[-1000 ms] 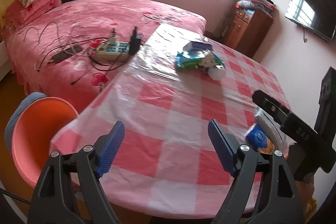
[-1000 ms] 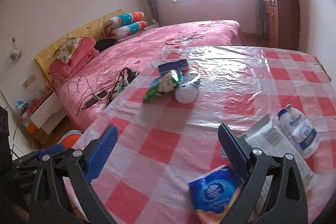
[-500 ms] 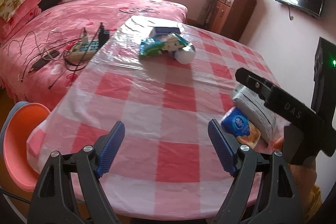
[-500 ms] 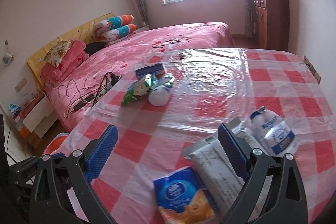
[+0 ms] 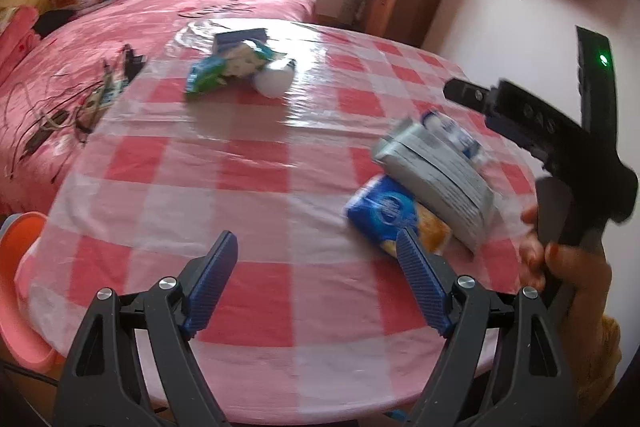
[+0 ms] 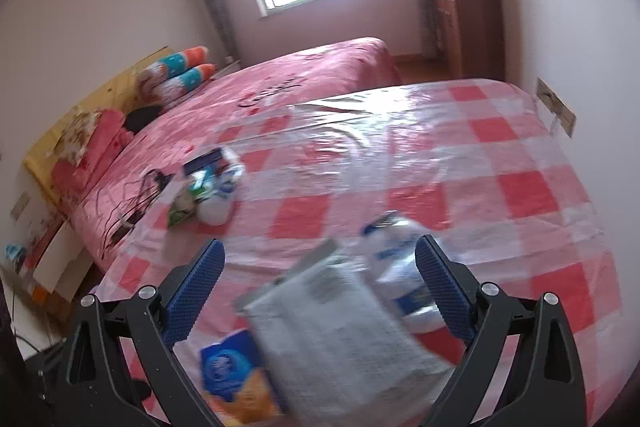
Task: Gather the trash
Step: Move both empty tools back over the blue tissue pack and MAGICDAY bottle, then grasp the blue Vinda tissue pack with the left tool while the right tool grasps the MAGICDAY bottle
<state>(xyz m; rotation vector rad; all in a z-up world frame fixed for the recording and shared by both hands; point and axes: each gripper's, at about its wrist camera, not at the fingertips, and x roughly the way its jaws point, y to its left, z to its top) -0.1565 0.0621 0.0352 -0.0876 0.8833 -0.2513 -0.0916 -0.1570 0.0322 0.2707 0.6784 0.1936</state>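
Both claws were spread wide and empty — the right claw (image 6: 320, 275) hovered over a grey printed packet (image 6: 336, 331), a blue-and-orange snack pack (image 6: 232, 375) and a small white bottle (image 6: 400, 267) at the counter's (image 6: 520, 187) near edge, the left claw (image 5: 318, 269) beside them. The approach step seemed in hand; next, the right claw likely needed to lower and close on one piece — more trash (image 5: 236, 67) lay farther off.

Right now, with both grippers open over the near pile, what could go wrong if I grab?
1. The grey packet overlaps the blue and orange pack and lies against the white bottle; the right gripper may pinch two items or knock the bottle rolling.
2. The pile sits near the table edge; a nudge from the left gripper could push the pack off.
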